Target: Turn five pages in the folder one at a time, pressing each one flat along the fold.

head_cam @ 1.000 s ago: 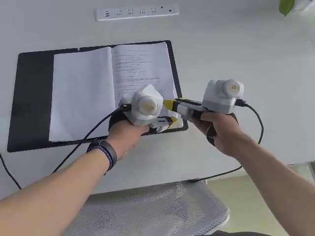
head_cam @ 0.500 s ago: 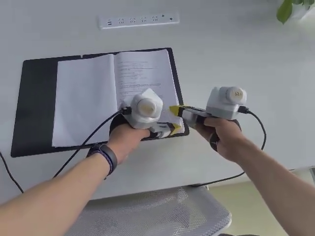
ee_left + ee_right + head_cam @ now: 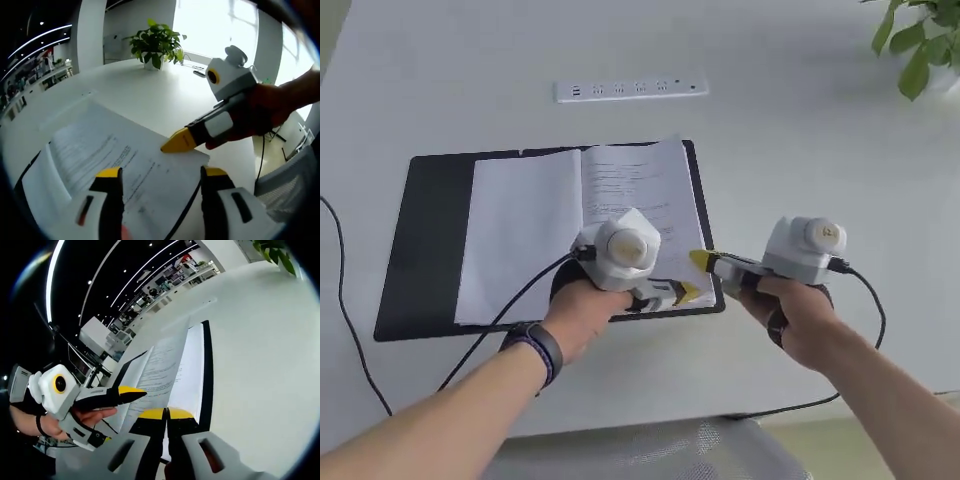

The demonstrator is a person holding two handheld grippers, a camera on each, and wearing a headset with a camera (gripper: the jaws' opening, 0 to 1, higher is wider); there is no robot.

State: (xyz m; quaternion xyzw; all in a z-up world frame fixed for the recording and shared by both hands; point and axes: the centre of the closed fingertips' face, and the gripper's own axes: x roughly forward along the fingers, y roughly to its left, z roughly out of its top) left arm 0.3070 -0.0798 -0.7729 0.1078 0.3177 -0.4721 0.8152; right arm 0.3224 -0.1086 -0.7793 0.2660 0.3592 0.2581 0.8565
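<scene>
On the desk [image 3: 800, 150] the black folder [image 3: 430, 250] lies open before you, white pages stacked inside, the printed right page [image 3: 640, 190] on top. Your left claw [image 3: 162, 175] hovers spread above that page's near outer corner. Your right claw [image 3: 166, 413], pressed together, sits at the same corner's edge. Slide one tip under the top page alone, lift slowly, and check that no second page follows.
</scene>
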